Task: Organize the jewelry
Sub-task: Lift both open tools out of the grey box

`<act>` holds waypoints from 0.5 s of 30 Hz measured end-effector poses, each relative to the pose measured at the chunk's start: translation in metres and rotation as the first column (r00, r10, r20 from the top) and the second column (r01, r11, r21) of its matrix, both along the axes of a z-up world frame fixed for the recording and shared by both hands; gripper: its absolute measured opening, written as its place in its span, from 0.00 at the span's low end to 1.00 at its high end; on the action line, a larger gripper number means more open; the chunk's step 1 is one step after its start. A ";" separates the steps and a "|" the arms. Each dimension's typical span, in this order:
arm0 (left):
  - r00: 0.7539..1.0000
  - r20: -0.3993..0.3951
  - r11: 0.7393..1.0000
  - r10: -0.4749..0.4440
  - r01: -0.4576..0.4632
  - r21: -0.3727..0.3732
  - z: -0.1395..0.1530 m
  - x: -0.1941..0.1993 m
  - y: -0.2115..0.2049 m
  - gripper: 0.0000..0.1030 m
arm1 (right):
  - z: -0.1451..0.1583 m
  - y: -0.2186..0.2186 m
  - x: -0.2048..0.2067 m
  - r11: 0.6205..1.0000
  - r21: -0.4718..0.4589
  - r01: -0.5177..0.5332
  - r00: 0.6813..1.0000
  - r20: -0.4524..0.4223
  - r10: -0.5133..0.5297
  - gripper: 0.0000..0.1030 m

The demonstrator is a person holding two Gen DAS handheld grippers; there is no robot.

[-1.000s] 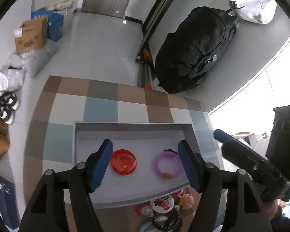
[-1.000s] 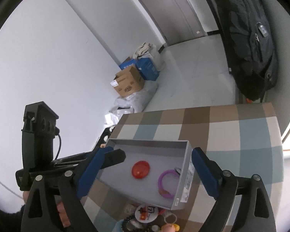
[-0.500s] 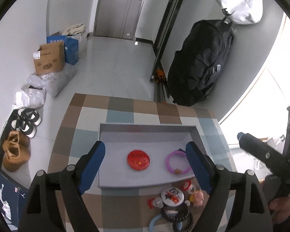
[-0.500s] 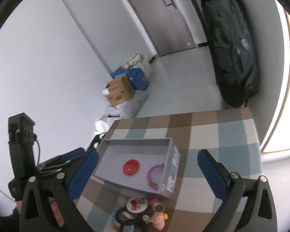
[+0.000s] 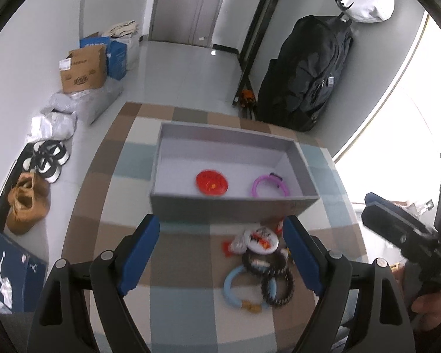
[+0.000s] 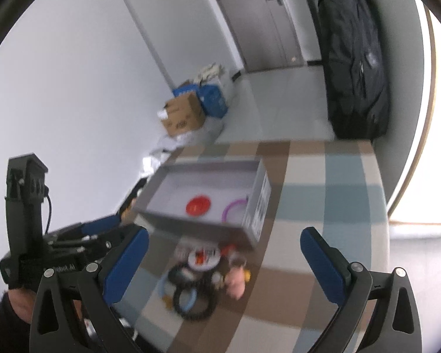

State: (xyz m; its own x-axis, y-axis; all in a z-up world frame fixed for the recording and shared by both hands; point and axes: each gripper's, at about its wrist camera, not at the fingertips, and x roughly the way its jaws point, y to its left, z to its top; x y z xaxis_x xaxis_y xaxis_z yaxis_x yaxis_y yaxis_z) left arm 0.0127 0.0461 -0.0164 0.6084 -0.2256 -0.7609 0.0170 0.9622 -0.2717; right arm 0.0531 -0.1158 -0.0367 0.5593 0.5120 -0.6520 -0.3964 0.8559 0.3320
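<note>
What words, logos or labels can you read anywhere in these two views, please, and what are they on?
"Robot-AI" (first letters unclear): left claw's black body.
Jumping-figure logo, no words: dark blue shoebox.
Print on cardboard box: blurred.
Lettering on blue box: too small.
Label on grey box's end wall: blurred.
Red disc, white badge: unreadable.

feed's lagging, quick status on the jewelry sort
Left gripper and right gripper open, empty. Red badge, purple bracelet in grey box. Pile waiting, nothing blocking.
</note>
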 end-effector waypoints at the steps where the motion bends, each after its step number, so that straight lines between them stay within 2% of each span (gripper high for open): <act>1: 1.000 -0.007 1.000 0.008 -0.008 -0.003 -0.002 -0.005 0.001 0.80 | -0.005 0.001 -0.004 1.000 0.003 -0.008 1.000 -0.023 0.008 1.00; 6: 0.999 -0.035 1.000 0.012 -0.012 0.002 -0.012 -0.016 0.001 0.80 | -0.021 0.009 -0.023 0.999 -0.018 -0.043 0.996 -0.081 0.042 1.00; 10: 0.999 -0.046 1.000 0.022 -0.021 0.012 -0.016 -0.026 0.002 0.81 | -0.033 0.021 -0.037 0.993 -0.067 -0.098 0.989 -0.116 0.089 1.00; 15: 0.998 -0.052 0.999 0.047 -0.047 0.011 -0.016 -0.026 0.006 0.81 | -0.050 0.032 -0.045 0.985 -0.127 -0.117 0.985 -0.145 0.098 0.99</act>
